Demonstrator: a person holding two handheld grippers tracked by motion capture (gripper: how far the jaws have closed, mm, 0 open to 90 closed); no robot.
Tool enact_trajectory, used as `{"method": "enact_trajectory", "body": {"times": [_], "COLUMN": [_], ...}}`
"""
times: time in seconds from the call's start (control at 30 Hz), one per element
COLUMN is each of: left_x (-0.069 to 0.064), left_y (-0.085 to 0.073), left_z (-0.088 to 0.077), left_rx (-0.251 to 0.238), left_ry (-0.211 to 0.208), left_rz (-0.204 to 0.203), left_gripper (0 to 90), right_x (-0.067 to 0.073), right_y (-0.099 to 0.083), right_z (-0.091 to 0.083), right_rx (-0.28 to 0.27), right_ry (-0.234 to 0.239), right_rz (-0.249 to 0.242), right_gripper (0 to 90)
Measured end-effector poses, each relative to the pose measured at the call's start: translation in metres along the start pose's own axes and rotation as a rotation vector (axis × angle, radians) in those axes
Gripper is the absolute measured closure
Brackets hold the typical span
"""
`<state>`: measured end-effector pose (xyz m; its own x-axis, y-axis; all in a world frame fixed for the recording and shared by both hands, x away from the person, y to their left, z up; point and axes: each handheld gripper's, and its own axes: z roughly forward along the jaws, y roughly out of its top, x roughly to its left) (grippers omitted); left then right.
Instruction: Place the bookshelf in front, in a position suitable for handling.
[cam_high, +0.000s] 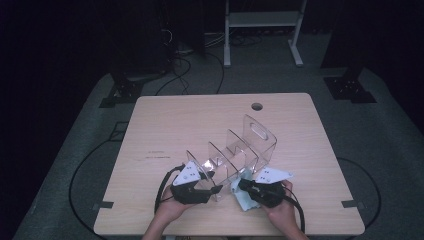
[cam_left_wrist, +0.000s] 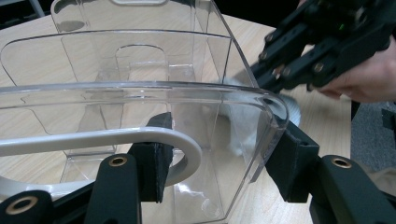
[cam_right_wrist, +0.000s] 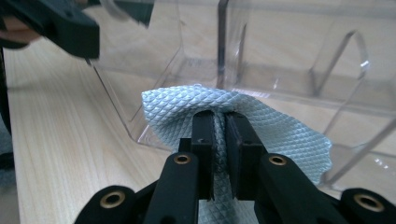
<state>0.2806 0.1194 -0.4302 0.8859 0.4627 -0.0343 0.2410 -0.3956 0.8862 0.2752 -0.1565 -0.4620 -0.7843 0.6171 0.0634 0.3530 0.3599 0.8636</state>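
My left gripper (cam_high: 216, 189) jaws clenched on clear acrylic rack's (cam_high: 235, 152) front panel, my right gripper (cam_high: 241, 184) jaws pinching blue cloth (cam_right_wrist: 233, 114) against rack, desk (cam_high: 165, 125) at 6 o'clock edge

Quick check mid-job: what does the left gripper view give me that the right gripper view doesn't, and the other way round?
Left gripper view: the left gripper shut on the front wall of the clear plastic file rack, one pad inside, one outside. Right gripper view: the right gripper pinching the pale blue woven cloth, weave sharp, pressed against the rack's side. Both share the rack's clear dividers, the light wooden table and the other gripper farther off.
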Motion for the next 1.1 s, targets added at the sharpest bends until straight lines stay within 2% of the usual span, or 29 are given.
{"method": "enact_trajectory", "body": {"times": [0.13, 0.33, 0.47, 0.5, 0.6, 0.7, 0.83, 0.97, 1.0, 1.1], "left_x": [0.000, 0.000, 0.000, 0.000, 0.000, 0.000, 0.000, 0.000, 0.001, 0.001], "left_y": [0.000, 0.000, 0.000, 0.000, 0.000, 0.000, 0.000, 0.000, 0.000, 0.000], "left_z": [0.000, 0.000, 0.000, 0.000, 0.000, 0.000, 0.000, -0.001, -0.002, -0.002], "left_rx": [0.001, 0.003, 0.003, 0.004, 0.004, 0.005, 0.006, 0.007, 0.007, 0.008], "left_ry": [0.000, -0.002, -0.001, -0.002, -0.004, -0.008, -0.011, -0.015, -0.017, -0.017], "left_rz": [0.000, 0.002, 0.002, 0.003, 0.003, 0.005, 0.007, 0.008, 0.005, 0.008], "left_gripper": [45.8, 45.8, 45.8, 45.8, 45.8, 45.9, 46.0, 45.9, 46.0, 46.0], "right_x": [-0.003, -0.013, -0.023, -0.028, -0.036, -0.042, -0.038, -0.026, -0.021, -0.028], "right_y": [0.001, 0.001, 0.001, 0.001, 0.002, 0.003, 0.003, 0.007, 0.009, 0.009], "right_z": [-0.007, -0.014, -0.023, -0.028, -0.033, -0.036, -0.035, -0.029, -0.028, -0.031], "right_rx": [-0.030, -0.048, -0.073, -0.091, -0.111, -0.129, -0.134, -0.129, -0.122, -0.125], "right_ry": [-0.026, -0.053, -0.074, -0.087, -0.107, -0.127, -0.117, -0.079, -0.073, -0.100], "right_rz": [-0.006, 0.015, 0.051, 0.077, 0.106, 0.117, 0.128, 0.097, 0.074, 0.087], "right_gripper": [82.1, 82.4, 82.6, 82.6, 82.6, 82.6, 82.6, 82.5, 82.5, 82.5]}}
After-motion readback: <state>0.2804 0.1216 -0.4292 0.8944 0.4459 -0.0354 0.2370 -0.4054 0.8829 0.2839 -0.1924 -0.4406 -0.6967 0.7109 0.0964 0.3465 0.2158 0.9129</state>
